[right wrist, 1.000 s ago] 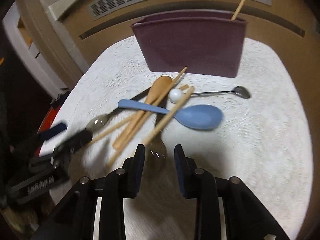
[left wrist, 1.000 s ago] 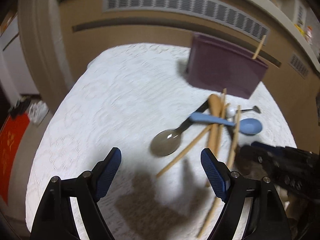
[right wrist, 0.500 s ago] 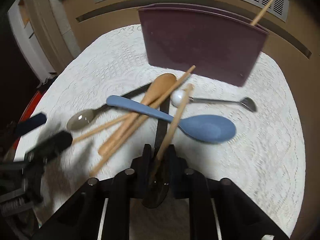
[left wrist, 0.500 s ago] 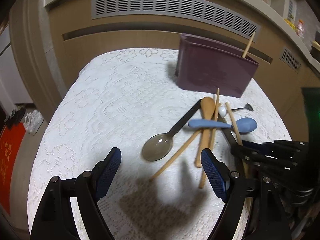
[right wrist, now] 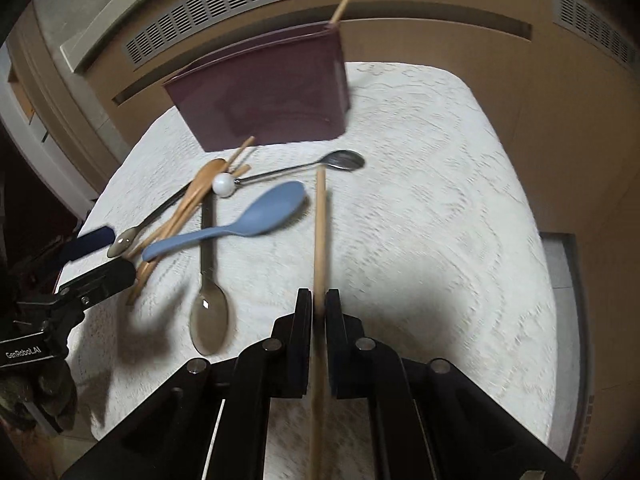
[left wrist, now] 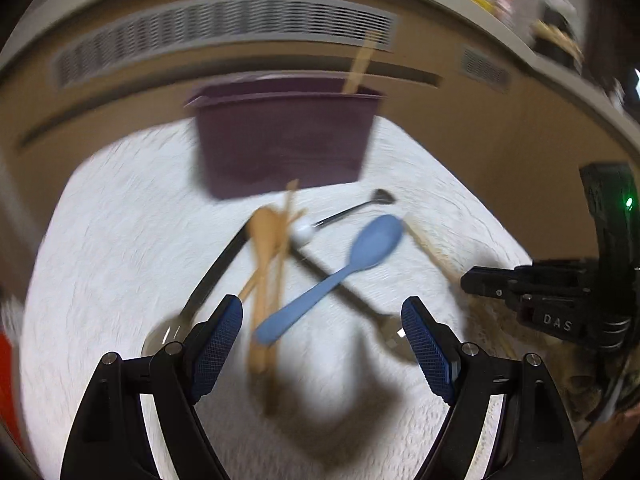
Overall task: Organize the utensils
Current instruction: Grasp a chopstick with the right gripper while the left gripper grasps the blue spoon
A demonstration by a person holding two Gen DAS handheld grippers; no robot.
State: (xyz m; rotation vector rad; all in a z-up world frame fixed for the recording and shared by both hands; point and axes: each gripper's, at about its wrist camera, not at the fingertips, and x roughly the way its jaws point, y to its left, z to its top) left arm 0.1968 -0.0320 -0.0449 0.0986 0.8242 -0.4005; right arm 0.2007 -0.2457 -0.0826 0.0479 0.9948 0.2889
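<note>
One chopstick [right wrist: 320,236] pinched thin between right gripper [right wrist: 319,304] jaws, may pivot or slip before purple bin [right wrist: 260,92]; left gripper [left wrist: 322,344] spread, empty.

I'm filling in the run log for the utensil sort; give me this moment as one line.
right gripper: shut on wooden chopstick | left gripper: open, empty, above light-blue plastic spoon | dark purple plastic bin: holds one chopstick
</note>
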